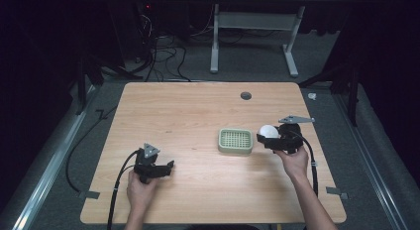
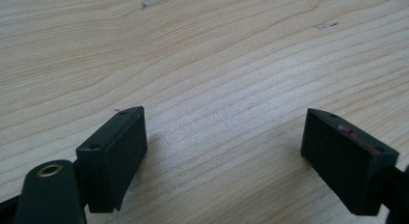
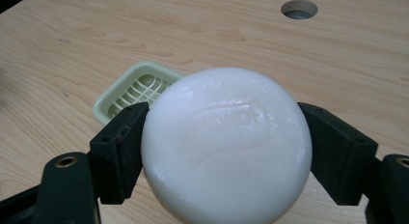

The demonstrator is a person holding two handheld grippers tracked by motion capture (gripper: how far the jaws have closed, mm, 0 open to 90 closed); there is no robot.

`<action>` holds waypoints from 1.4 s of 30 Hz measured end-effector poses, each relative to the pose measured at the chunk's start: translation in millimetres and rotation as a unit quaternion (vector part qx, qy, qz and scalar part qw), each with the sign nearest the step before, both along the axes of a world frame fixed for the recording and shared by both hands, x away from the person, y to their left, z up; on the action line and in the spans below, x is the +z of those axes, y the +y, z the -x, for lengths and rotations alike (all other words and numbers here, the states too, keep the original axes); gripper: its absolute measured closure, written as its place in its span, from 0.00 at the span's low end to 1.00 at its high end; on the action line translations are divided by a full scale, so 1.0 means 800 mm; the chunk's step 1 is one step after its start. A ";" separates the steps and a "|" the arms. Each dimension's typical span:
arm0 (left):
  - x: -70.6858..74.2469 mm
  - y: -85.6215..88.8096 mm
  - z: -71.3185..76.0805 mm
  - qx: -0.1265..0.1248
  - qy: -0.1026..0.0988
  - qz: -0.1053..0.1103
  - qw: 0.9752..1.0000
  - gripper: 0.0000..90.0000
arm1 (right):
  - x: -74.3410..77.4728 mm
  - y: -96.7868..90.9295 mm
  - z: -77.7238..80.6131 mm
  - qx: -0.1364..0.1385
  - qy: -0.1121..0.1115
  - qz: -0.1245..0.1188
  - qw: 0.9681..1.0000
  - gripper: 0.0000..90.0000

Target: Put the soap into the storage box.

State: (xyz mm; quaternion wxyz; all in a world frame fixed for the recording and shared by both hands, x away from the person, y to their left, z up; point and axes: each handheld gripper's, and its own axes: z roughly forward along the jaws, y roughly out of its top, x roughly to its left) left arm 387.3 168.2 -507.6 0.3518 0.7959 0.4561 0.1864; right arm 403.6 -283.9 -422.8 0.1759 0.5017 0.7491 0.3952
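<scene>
High view: the right gripper (image 1: 271, 139), right of centre, clamps the soap (image 1: 268, 131) just beside the dish's (image 1: 235, 141) right edge. The left gripper (image 1: 167, 169), lower left, gapes wide and empty over bare tabletop (image 1: 198, 106), with open wood between it and the dish.

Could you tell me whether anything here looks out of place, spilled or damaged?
Nothing stands out. The soap is clamped whole in the right hand-held gripper, the green dish sits flat on the table, and the left hand-held gripper is open over bare wood.
</scene>
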 end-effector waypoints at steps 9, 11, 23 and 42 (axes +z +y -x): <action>0.000 0.000 0.000 0.000 0.000 0.000 1.000 0.19 | -0.002 0.010 -0.003 0.012 0.000 0.001 1.000 0.26; 0.000 0.000 0.000 0.000 0.000 0.000 1.000 0.19 | -0.002 0.013 -0.004 0.014 0.001 0.001 1.000 0.26; 0.000 0.000 0.000 0.000 0.000 0.000 1.000 0.19 | -0.001 0.028 -0.009 0.028 0.002 0.003 1.000 0.26; 0.000 0.000 0.000 0.000 0.000 0.001 1.000 0.19 | -0.009 0.059 -0.027 0.049 0.012 0.013 0.999 0.26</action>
